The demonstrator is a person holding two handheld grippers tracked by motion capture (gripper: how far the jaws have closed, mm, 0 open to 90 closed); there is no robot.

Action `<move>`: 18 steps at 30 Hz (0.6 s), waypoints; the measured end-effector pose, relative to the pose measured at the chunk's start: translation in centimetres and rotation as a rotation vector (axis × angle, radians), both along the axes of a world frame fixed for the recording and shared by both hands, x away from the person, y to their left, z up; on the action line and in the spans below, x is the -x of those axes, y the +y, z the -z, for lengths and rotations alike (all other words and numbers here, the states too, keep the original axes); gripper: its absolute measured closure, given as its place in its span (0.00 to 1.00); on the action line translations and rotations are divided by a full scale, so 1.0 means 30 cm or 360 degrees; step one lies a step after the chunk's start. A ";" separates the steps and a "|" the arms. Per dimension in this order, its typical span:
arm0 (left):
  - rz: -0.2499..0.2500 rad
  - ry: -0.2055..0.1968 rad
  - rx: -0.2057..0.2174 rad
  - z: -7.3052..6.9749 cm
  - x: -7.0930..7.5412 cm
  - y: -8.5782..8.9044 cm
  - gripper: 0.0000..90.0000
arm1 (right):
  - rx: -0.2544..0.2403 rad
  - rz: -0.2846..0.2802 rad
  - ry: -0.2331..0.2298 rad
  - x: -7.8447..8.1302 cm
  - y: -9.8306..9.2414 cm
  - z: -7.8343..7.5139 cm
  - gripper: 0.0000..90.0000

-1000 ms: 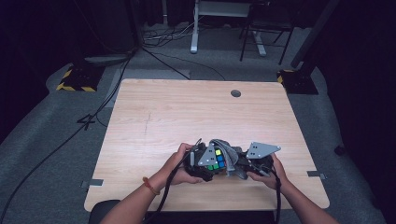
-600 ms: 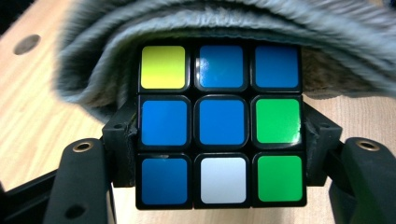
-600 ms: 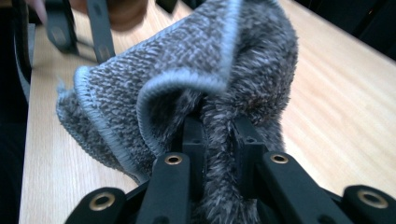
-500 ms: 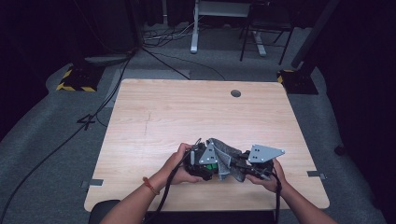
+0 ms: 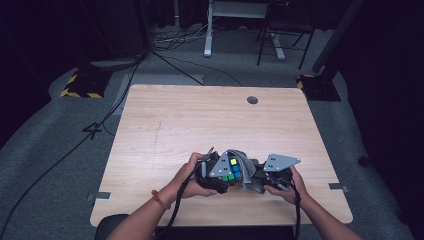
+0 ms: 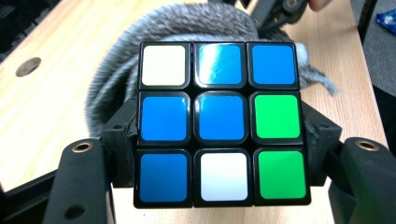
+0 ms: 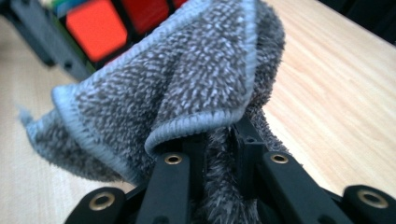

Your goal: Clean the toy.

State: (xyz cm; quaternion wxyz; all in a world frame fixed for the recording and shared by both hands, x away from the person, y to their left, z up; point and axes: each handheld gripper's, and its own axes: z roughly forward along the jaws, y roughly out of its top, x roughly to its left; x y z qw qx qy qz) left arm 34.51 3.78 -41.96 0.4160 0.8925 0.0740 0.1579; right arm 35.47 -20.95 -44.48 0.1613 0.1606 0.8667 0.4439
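Note:
A puzzle cube (image 6: 219, 123) with blue, green and white stickers sits between the black jaws of my left gripper (image 6: 219, 140), which is shut on its two sides. In the high view the cube (image 5: 231, 170) is near the table's front edge, between both hands. My right gripper (image 7: 219, 144) is shut on a bunched grey cloth (image 7: 187, 84), which it presses against the cube's red face (image 7: 95, 25). The cloth (image 6: 140, 60) bulges behind the cube in the left gripper view. From above, the right gripper (image 5: 260, 177) lies right of the cube, with the cloth (image 5: 244, 165) between them.
The light wooden table (image 5: 200, 125) has a round cable hole (image 5: 252, 100) near its far edge. Cables, a chair and a desk leg stand on the dark floor beyond the table. Both forearms come in from the bottom edge.
The right gripper with its grey plate has shifted slightly to the right and back, and the cloth has slid over the cube. The left hand has hardly moved.

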 end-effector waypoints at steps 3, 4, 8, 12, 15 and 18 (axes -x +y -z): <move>-0.0020 -0.0011 -0.0034 0.005 -0.006 0.000 0.37 | -0.0022 -0.0024 0.0015 0.006 0.001 -0.004 0.88; -0.0029 -0.0002 -0.0040 0.009 -0.010 0.001 0.37 | -0.0020 -0.0030 -0.0001 0.013 0.005 -0.007 0.88; -0.0050 0.0036 -0.0064 0.027 -0.029 -0.002 0.37 | -0.0084 -0.0063 -0.0028 0.034 0.012 -0.034 0.88; -0.0021 0.0024 -0.0128 0.040 -0.020 -0.024 0.37 | -0.0072 -0.0018 -0.0074 0.039 0.029 -0.054 0.88; 0.0003 -0.0005 -0.0096 0.021 -0.009 -0.022 0.37 | -0.0028 0.0016 -0.0102 0.027 0.032 -0.048 0.88; 0.0001 -0.0027 -0.0054 0.006 -0.007 -0.009 0.37 | 0.0016 0.0039 -0.0037 0.003 0.020 -0.024 0.88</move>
